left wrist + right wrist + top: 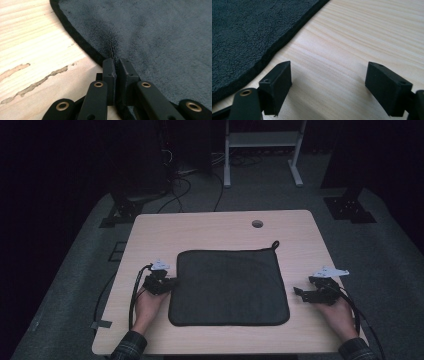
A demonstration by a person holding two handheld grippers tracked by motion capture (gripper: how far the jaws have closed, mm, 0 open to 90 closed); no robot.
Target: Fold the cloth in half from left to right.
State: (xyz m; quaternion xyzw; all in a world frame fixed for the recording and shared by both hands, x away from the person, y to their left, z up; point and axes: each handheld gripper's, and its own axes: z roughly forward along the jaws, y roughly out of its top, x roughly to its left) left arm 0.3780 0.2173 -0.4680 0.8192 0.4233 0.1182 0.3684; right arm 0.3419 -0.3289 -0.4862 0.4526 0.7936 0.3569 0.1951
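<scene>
High view: one dark cloth (229, 287) flat at middle of table (210, 227); two grippers, left gripper (169, 283) at cloth's left edge, right gripper (300, 293) just beside right edge. No readable writing.

Left gripper view: jaws pressed together, pinching cloth's bound edge.

Right gripper view: jaws spread wide over bare wood, holding nothing.

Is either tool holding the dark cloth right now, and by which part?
The left tool is pinched shut on the dark cloth at its left edge. The right tool is open over bare table, holding nothing.
</scene>
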